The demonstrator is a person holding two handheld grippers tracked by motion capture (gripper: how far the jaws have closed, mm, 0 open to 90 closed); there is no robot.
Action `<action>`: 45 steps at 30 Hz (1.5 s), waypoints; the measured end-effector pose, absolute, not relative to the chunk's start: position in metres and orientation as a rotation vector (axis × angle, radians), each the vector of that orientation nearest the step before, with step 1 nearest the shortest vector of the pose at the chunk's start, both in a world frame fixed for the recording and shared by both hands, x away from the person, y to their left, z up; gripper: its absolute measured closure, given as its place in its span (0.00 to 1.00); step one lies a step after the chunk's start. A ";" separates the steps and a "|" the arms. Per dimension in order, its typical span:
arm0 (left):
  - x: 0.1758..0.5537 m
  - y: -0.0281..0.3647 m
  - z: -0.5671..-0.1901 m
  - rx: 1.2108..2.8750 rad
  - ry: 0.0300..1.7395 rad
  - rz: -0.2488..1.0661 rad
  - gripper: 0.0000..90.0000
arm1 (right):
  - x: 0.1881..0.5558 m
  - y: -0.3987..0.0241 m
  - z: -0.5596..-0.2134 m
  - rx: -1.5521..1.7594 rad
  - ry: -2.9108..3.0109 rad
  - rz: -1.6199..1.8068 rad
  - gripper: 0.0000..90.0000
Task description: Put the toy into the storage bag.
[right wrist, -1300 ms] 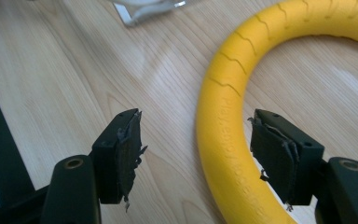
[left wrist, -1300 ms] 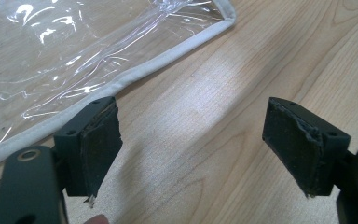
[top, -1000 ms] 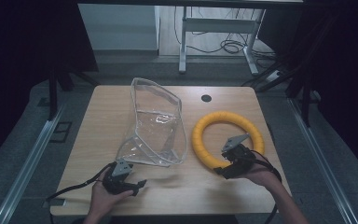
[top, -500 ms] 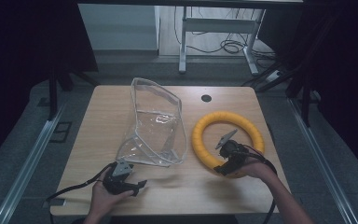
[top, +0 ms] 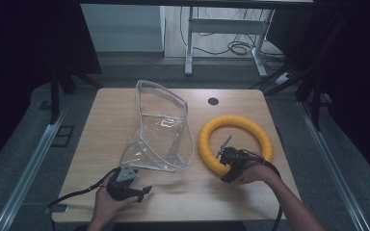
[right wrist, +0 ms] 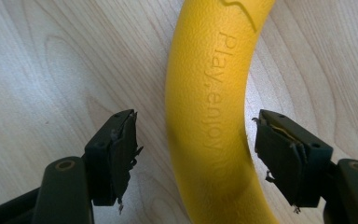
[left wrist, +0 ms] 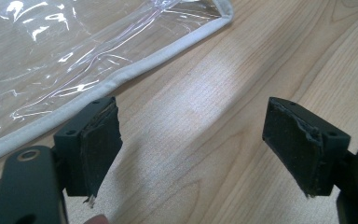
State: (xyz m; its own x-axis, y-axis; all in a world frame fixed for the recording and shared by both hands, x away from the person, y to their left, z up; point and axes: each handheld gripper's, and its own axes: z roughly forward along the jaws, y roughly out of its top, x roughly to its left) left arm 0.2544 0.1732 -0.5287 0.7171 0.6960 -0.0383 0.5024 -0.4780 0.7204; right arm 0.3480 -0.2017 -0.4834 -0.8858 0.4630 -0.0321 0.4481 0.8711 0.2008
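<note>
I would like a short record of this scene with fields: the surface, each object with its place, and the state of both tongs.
surface: wooden table
object 1: clear plastic bag with grey edging, lying flat near the table's middle
object 2: yellow ring, lying flat to the right of the bag, with embossed text "Play, enjoy"
left tongs: open, above bare wood close to the bag's edge, holding nothing
right tongs: open, jaws on either side of the ring's near part, not closed on it

Right tongs (right wrist: 193,154) (agape) newly astride ring (right wrist: 214,107)
</note>
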 end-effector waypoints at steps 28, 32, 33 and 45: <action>0.255 0.174 -0.529 2.193 0.895 0.350 0.21 | 0.361 -0.188 -0.498 0.619 3.027 0.090 0.56; 0.255 0.175 -0.528 2.192 0.896 0.356 0.21 | 0.364 -0.190 -0.494 0.603 3.041 0.105 0.57; 0.255 0.175 -0.528 2.191 0.896 0.356 0.21 | 0.363 -0.190 -0.492 0.613 3.038 0.127 0.57; 0.255 0.175 -0.528 2.188 0.896 0.360 0.21 | 0.371 -0.204 -0.449 0.678 2.997 0.375 0.57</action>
State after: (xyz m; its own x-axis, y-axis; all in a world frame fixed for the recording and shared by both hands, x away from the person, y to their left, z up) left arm 0.2554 0.1752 -0.5275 0.7176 0.6963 -0.0168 0.4912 -0.4889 0.7209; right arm 0.3711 -0.2043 -0.4491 -0.9031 0.4294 0.0089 0.4184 0.8747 0.2445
